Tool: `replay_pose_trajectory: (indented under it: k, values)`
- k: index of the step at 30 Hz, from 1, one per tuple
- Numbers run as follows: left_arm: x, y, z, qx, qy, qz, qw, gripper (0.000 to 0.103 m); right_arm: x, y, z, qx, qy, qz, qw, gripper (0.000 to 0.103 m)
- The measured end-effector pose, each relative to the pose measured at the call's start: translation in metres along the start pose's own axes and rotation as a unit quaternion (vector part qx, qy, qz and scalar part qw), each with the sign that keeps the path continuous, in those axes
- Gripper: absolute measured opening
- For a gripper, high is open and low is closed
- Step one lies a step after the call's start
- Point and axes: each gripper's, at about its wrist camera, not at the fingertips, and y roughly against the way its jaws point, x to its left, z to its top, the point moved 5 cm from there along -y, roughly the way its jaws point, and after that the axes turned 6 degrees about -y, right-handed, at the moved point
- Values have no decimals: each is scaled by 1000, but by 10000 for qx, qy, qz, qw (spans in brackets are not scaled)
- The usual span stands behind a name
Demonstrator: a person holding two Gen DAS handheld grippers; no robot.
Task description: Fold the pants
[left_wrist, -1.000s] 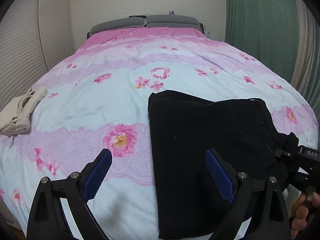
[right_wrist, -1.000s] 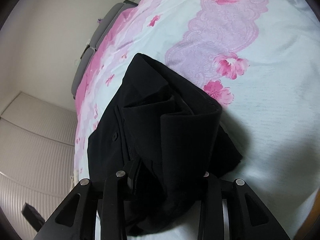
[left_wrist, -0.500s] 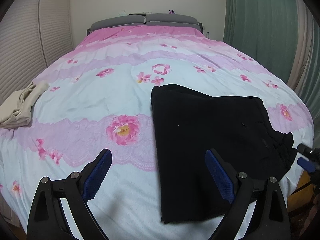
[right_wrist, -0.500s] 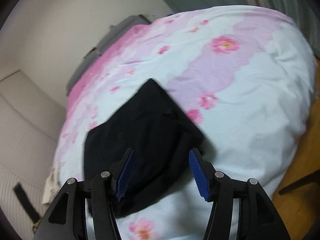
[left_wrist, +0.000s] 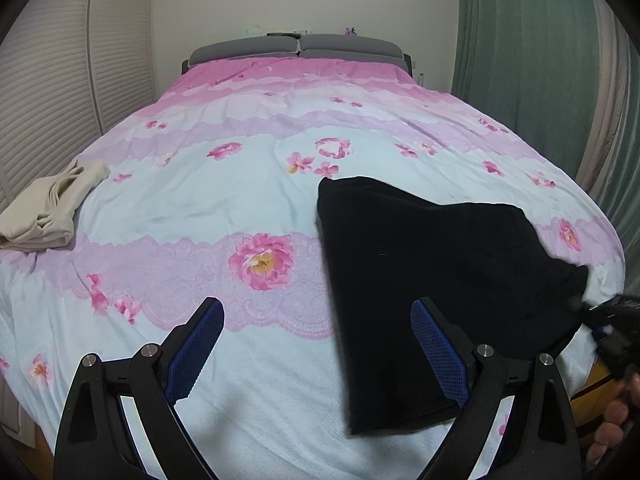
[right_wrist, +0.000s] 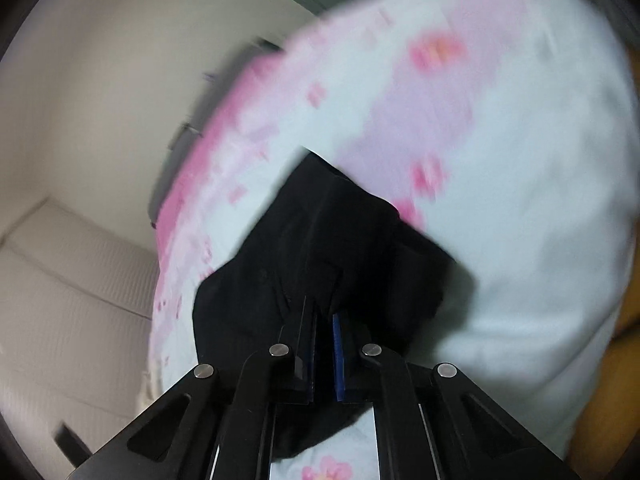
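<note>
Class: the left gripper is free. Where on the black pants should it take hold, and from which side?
Probably the near left corner of the black pants, approached from the bed's foot by the left gripper: that edge lies flat and exposed, while the right gripper already pinches the far side.

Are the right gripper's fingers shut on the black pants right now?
Shut: the right gripper has its jaws nearly together, pinching an edge of the black pants.

Black pants (left_wrist: 432,280) folded flat on floral bedspread (left_wrist: 224,200), left gripper (left_wrist: 316,344) spread wide above, beige garment (left_wrist: 48,212) far left
</note>
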Motion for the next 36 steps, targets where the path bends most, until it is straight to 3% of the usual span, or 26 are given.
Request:
replay_pose_trajectory:
  k: [2,6,8,13,15,20,21,22,25,31,33,36]
  values:
    - [-1,0,0,0,-3,-20,10000,96,-7,1,-4,75,73,-187,9998,7]
    - [-4,-2,-2,56,-1,-75,10000,96,-37,-19,-19,622,-490,-494,9956,12]
    - [-4,0,-3,45,-29,-61,10000,96,-34,-15,-20,571,-368,-596,9959,16]
    - [4,-1,-2,64,91,-34,9999,96,-23,1,-30,474,-148,-890,9948,46]
    - [6,-1,-3,60,117,-26,9999,96,-26,1,-37,469,-253,-906,9945,51]
    - [7,-3,-3,60,100,-3,9999,96,-28,-25,-39,743,-443,-493,9950,51]
    - [7,-4,-3,70,102,-3,9999,96,-25,-31,-37,753,-401,-404,9955,43]
    - [8,-6,-3,77,113,0,9999,96,-21,-35,-33,737,-284,-422,9960,28]
    - [7,-12,-4,92,142,22,9999,96,-19,-39,-24,634,-178,-518,9965,18]
    - [2,-19,-7,179,221,-91,9996,96,-14,-33,-29,845,6,-589,9947,25]
    - [0,-17,-7,145,205,-114,9996,96,-8,-17,-34,834,345,-698,9935,32]
    - [0,-15,-5,100,262,-159,9995,96,7,0,-34,760,803,-644,9918,34]
